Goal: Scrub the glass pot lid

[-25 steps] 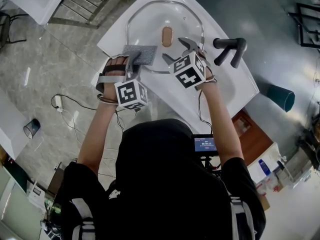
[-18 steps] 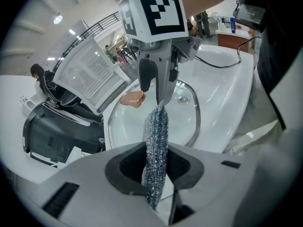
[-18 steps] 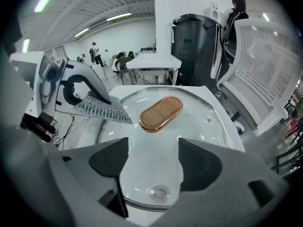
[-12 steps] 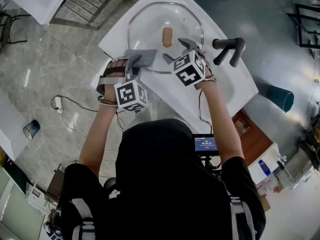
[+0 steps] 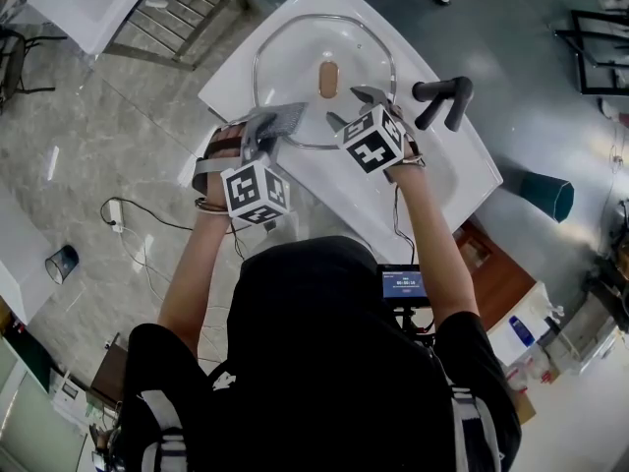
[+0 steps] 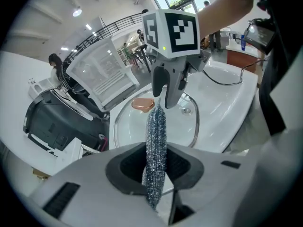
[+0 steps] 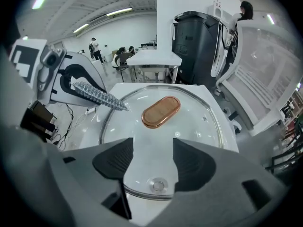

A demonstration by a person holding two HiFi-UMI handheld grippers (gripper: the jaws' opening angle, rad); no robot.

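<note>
Left gripper [image 6: 156,161] is clamped tight on the silvery scrubbing pad [image 6: 156,136], jaws pinching it edge-on, and the pad sticks out past the fingertips. The pad's far end hangs over the near-left rim of the glass pot lid [image 6: 125,131]; whether it touches the glass, I can't tell.

Over to the right gripper [image 7: 152,161]: jaws apart, nothing in its grasp, and they've just been closing in a bit. The lid [image 7: 194,122] lies flat on the white worktop [image 5: 432,180], directly ahead of and below this gripper. Its near rim and the small steam vent [image 7: 157,186] show in the gap between the two pads, neither pad pressing on it. The copper-coloured handle [image 7: 161,111] sits further ahead, at the lid's centre.

From above, the two grippers are side by side at the lid's near edge, left gripper [image 5: 261,131] with its pad [image 5: 278,120] just left of the right gripper [image 5: 354,107]. A black tap [image 5: 442,101] stands on the worktop off to the right gripper's right.
</note>
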